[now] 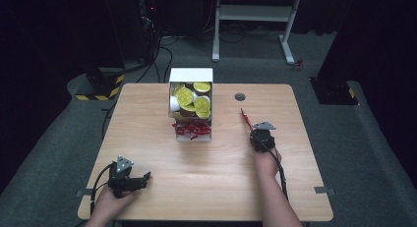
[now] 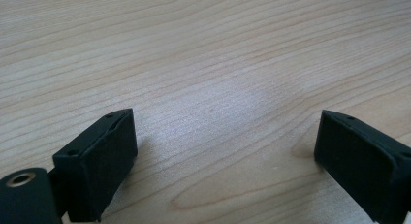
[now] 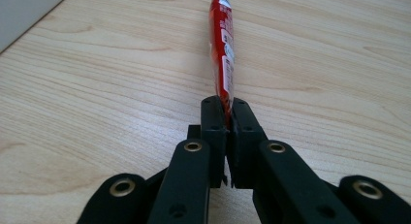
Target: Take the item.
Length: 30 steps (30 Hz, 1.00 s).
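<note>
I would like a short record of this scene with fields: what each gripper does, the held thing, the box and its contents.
right gripper: shut on a thin red sachet, held edge-on above the table
left gripper: open, nothing between its jaws, low over bare wood
box: white, open, at the far middle of the table
box contents: gold-lidded cups at the back, red sachets in front

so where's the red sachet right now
The red sachet is clamped in the right tongs, right of the white box and just below the round table grommet in the high view.
</note>
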Each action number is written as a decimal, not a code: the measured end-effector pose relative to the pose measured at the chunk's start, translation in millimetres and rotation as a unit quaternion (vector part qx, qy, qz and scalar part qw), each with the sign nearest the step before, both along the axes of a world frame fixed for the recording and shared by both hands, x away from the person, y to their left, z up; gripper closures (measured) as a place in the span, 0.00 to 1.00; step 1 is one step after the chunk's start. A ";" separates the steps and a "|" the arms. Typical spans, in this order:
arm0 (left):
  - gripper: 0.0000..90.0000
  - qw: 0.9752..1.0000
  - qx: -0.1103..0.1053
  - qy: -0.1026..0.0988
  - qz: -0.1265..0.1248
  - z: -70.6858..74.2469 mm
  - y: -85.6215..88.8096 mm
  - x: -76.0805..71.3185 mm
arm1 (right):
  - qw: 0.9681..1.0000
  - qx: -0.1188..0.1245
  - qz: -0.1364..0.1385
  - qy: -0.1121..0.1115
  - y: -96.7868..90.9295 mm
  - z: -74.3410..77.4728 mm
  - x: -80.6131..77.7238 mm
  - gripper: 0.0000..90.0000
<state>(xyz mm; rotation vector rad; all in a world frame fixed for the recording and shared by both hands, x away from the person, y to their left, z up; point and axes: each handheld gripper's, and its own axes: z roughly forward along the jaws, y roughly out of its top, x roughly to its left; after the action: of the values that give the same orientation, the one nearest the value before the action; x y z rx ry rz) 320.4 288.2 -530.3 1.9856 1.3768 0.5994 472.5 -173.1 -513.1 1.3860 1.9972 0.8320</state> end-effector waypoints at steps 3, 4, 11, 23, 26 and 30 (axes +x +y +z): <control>0.09 1.000 0.000 0.000 0.000 0.0 0.0 0.0 | 1.000 -0.003 -0.004 -0.002 -1.4 -0.5 1.2 0.95; 0.09 1.000 -0.002 -0.001 0.002 -0.2 -0.4 0.0 | 1.000 -0.003 -0.003 -0.002 -1.8 -0.3 1.4 0.95; 0.09 1.000 0.000 0.000 0.000 0.0 0.0 0.0 | 1.000 0.007 -0.006 0.003 -2.8 2.3 1.8 0.84; 0.09 1.000 0.001 0.000 0.000 0.1 0.0 0.2 | 0.999 0.035 0.004 -0.006 4.4 12.3 -8.7 0.65; 0.09 1.000 0.001 -0.001 0.000 0.0 0.0 0.2 | 0.999 0.044 0.002 -0.005 3.5 13.6 -10.4 0.63; 0.09 1.000 0.002 -0.001 0.000 0.1 0.0 0.3 | 0.999 0.044 0.000 -0.005 0.3 13.6 -12.6 0.62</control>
<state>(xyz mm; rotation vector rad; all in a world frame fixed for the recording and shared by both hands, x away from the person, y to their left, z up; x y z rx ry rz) 320.6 288.3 -530.2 1.9874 1.3756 0.6028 459.9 -172.7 -499.5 1.4270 1.9748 0.9348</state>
